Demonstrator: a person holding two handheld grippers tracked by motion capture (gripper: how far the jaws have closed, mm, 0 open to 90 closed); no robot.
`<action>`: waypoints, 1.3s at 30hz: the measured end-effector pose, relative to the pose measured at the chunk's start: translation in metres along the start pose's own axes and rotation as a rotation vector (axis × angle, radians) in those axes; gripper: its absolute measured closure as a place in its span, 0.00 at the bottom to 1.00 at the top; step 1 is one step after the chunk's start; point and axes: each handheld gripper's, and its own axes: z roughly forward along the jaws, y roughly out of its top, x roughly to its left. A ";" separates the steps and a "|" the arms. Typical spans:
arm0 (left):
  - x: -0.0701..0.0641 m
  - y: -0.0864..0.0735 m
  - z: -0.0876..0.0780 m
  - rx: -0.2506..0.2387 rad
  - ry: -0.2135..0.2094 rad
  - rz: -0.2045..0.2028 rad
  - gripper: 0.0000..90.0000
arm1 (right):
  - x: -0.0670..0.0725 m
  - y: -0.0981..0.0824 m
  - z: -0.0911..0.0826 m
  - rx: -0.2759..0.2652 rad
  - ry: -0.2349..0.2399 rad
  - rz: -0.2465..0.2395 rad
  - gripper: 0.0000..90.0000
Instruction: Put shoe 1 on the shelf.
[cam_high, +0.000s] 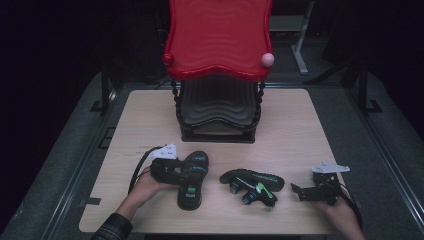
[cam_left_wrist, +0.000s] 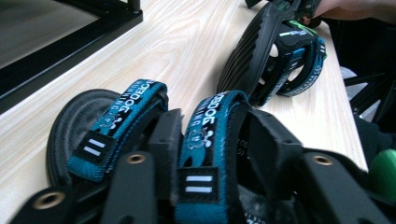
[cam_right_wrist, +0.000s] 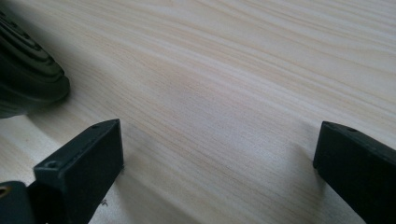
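High view puts your left gripper (cam_high: 184, 172) over the sandal (cam_high: 192, 179) that lies flat on the table (cam_high: 290, 125) toward its near left, sole down, toe pointing away from you. Left gripper view looks along the jaws: they straddle the nearer blue strap (cam_left_wrist: 205, 140), one jaw on each side and right against it, though you cannot tell from here whether the pads actually press on it. The farther blue strap (cam_left_wrist: 122, 119) sits just beyond the left jaw. Your right gripper (cam_high: 304, 192) rests on the table near the right edge, jaws spread wide with bare wood between them, holding nothing. Between your two hands lies the second sandal (cam_high: 252, 184), tipped on its side, well apart from the right gripper. Behind both stands a red-topped rack (cam_high: 219, 40).
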 end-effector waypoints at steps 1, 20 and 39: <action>0.001 0.000 0.000 -0.001 -0.002 -0.005 0.63 | 0.000 0.000 0.000 0.000 0.000 0.000 0.01; 0.002 -0.002 -0.009 -0.068 0.002 -0.027 0.75 | 0.000 0.000 0.000 0.000 0.000 0.000 0.01; 0.004 0.035 -0.033 -0.178 -0.034 -0.036 0.75 | 0.000 0.000 0.000 -0.001 0.000 -0.001 0.01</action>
